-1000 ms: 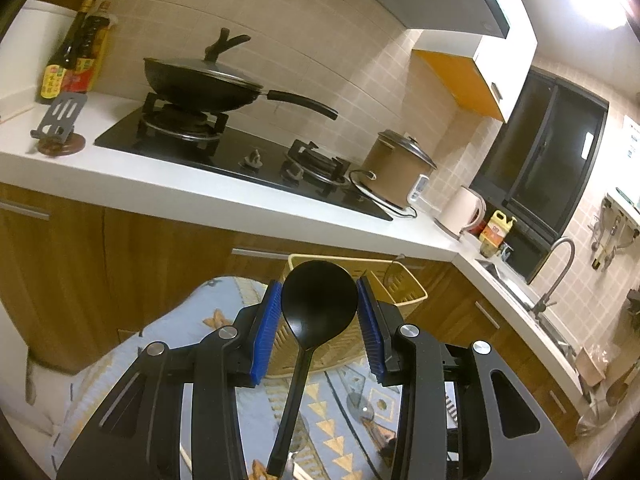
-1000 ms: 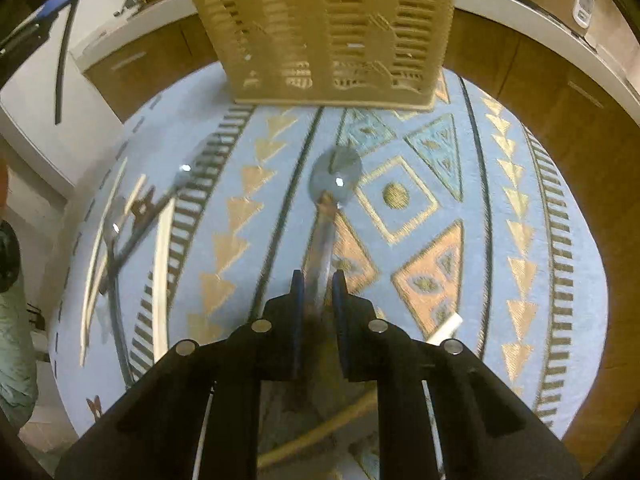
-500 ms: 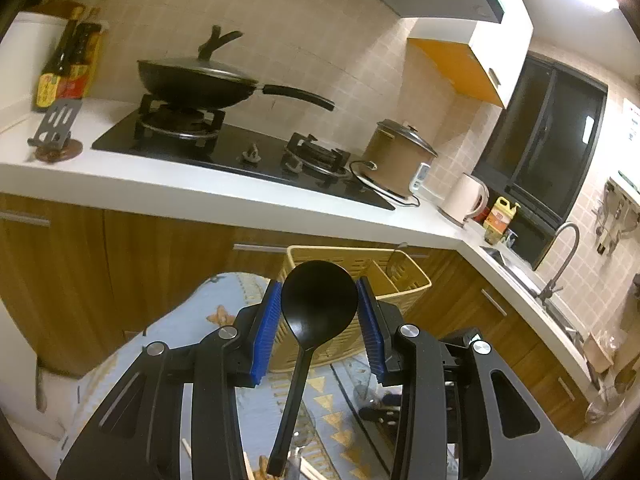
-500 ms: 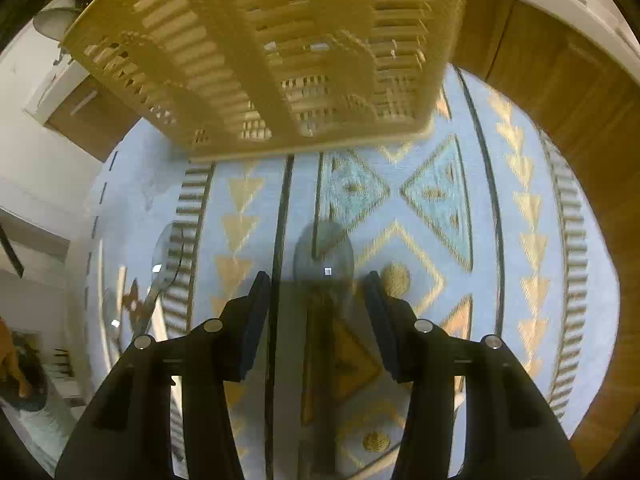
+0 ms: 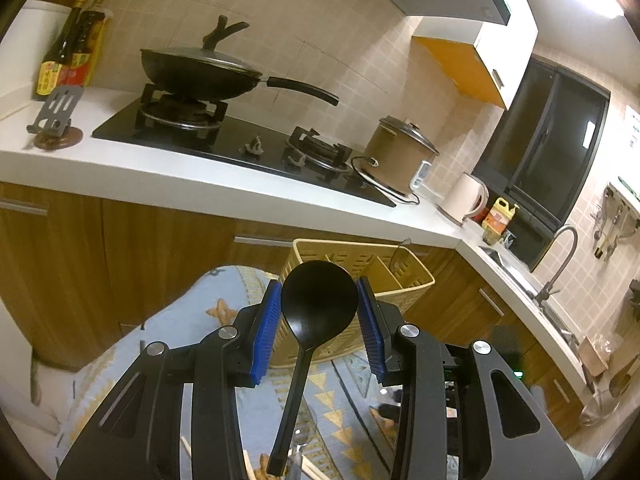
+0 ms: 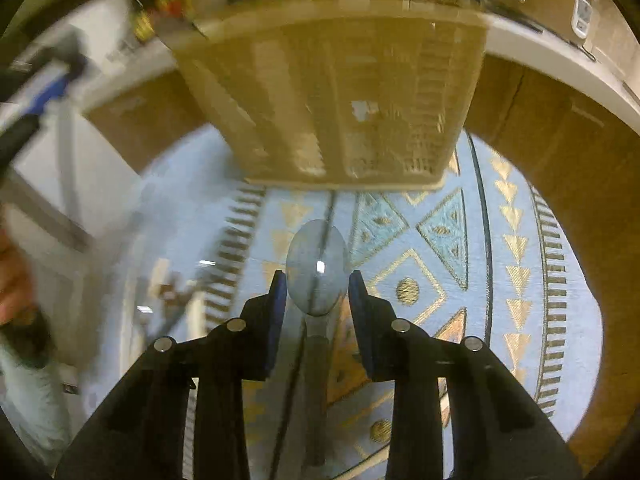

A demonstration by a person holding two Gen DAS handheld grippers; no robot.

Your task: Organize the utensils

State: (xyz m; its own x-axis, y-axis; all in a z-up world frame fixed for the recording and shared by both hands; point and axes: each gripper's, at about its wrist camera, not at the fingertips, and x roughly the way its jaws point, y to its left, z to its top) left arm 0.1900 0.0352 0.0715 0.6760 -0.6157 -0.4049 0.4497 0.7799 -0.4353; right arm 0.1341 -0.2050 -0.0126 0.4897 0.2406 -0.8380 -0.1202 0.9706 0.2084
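My left gripper [image 5: 318, 320] is shut on a black plastic spoon [image 5: 318, 300], bowl up between the blue pads, handle hanging down. It hovers above and in front of the yellow slotted utensil basket [image 5: 404, 280] on the patterned cloth. In the right wrist view my right gripper [image 6: 318, 294] stands open, its pads either side of a clear plastic spoon [image 6: 316, 266] lying on the cloth, bowl toward the basket [image 6: 340, 92]. The view is blurred. One clear utensil stands in the basket's right compartment.
The blue and gold patterned tablecloth [image 6: 460, 260] carries more utensils and chopsticks [image 6: 176, 304] at the left. Behind it are wooden cabinets [image 5: 120, 248] and a white counter with a stove, wok [image 5: 200, 72], rice cooker [image 5: 400, 156] and kettle. The left gripper shows at the upper left [image 6: 44, 92].
My right gripper opened from shut on the clear spoon's handle and moved forward, so the spoon's bowl now lies between its pads. The left gripper, holding the black spoon, rose slightly.
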